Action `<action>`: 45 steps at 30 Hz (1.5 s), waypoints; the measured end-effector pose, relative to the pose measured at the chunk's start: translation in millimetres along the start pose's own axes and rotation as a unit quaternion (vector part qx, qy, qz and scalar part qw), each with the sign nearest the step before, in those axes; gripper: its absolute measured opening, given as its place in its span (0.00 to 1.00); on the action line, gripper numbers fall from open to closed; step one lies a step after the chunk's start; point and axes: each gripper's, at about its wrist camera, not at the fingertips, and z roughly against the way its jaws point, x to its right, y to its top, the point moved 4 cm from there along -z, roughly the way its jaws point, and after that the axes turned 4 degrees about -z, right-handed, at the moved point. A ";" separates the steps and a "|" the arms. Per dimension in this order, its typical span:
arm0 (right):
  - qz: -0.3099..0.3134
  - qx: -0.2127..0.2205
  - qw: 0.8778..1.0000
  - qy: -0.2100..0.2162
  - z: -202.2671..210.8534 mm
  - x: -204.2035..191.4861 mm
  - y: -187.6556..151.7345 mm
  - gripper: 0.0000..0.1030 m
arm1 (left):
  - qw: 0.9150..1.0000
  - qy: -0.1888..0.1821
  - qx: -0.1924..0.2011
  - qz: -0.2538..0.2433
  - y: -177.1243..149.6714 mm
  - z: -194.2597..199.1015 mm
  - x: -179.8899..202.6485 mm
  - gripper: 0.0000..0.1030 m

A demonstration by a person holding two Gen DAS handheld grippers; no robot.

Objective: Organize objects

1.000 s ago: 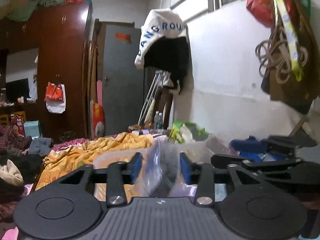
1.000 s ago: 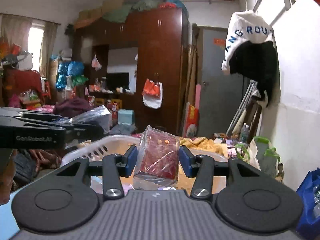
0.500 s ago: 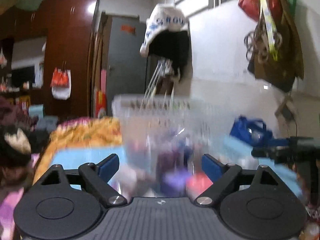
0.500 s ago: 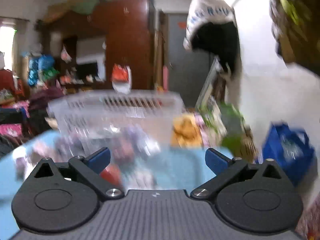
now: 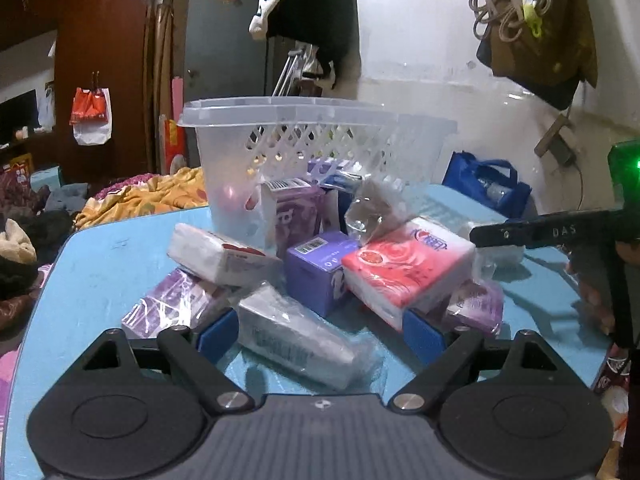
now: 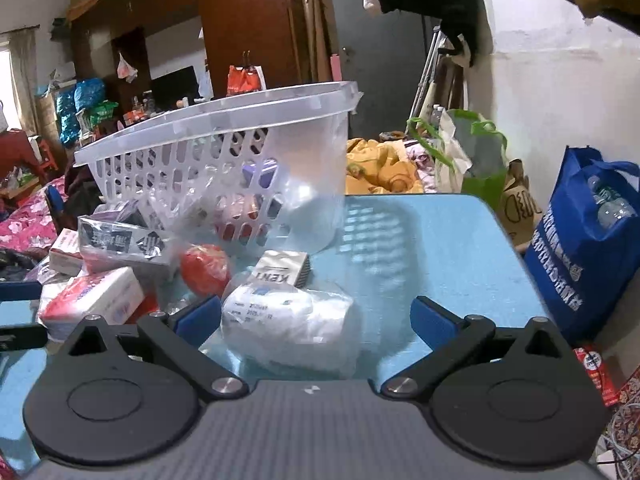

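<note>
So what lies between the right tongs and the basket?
In the right wrist view, a white plastic-wrapped bundle sits between the open right tongs, then a Kent pack before the basket.

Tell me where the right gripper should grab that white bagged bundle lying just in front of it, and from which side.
Grip the white bagged bundle across its rounded middle, coming straight ahead and low along the blue table. The right gripper is open and the bundle lies between its fingers, nearer the left one, so shift slightly left first. Its loose, soft plastic wrap probably needs a deep bite, not a pinch.

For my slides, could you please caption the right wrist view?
Open right gripper poised around a plastic-wrapped white bundle before the basket.
</note>
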 end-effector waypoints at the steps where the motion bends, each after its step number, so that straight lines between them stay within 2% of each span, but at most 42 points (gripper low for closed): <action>1: 0.006 -0.005 1.000 0.002 -1.7 -3.2 -1.9 0.99 | 1.000 0.003 -0.006 -0.005 0.5 -2.0 1.6 0.89; 4: 0.022 0.010 1.000 -0.004 3.0 -7.8 -5.5 0.96 | 0.999 0.011 -0.029 -0.020 1.1 -11.0 7.5 0.89; 8: 0.039 0.013 0.999 -0.013 5.3 -12.1 -8.6 0.79 | 0.997 0.022 -0.055 -0.042 -0.5 -18.3 14.5 0.89; 9: 0.040 0.011 0.999 -0.013 4.8 -12.2 -7.7 0.79 | 0.997 0.023 -0.059 -0.046 -1.4 -18.5 15.2 0.88; 11: 0.041 0.014 0.999 -0.013 5.8 -12.1 -7.4 0.78 | 0.997 0.024 -0.060 -0.051 -3.2 -18.0 16.2 0.85; 12: 0.040 0.016 0.999 -0.012 6.1 -11.9 -7.3 0.78 | 0.997 0.024 -0.057 -0.055 -3.5 -17.1 17.7 0.79; 14: 0.031 0.025 0.999 -0.012 8.5 -9.9 -7.0 0.77 | 0.997 0.031 -0.045 -0.063 -4.4 -12.8 19.9 0.64; 15: 0.024 0.030 0.999 -0.012 9.8 -7.8 -6.4 0.77 | 0.996 0.041 -0.039 -0.065 -4.3 -11.2 20.8 0.63; 17: 0.013 0.037 0.999 -0.006 11.7 -4.2 -5.7 0.77 | 0.996 0.054 -0.015 -0.069 -4.3 -3.8 22.0 0.62; 21: 0.008 0.050 0.999 0.001 14.8 -3.5 -4.8 0.77 | 0.995 0.055 0.038 -0.078 -7.0 13.3 25.9 0.62; 27: 0.003 0.074 0.997 0.009 21.2 -2.3 -5.2 0.77 | 0.986 0.085 0.127 -0.063 -4.4 36.8 23.9 0.62; 34: -0.003 0.100 0.995 0.013 28.1 -2.0 -4.6 0.77 | 0.984 0.079 0.150 -0.053 0.1 38.8 20.6 0.62; 39: 0.003 0.126 0.992 0.028 36.6 -4.2 -3.7 0.77 | 0.979 0.082 0.180 -0.046 -1.2 47.1 21.6 0.61; 43: -0.003 0.154 0.986 0.063 56.6 -10.7 0.7 0.77 | 0.972 0.075 0.219 -0.034 14.9 61.8 24.7 0.61; 45: 0.013 0.172 0.984 0.053 70.1 -22.0 10.2 0.77 | 0.969 0.070 0.236 -0.031 32.5 71.2 24.3 0.61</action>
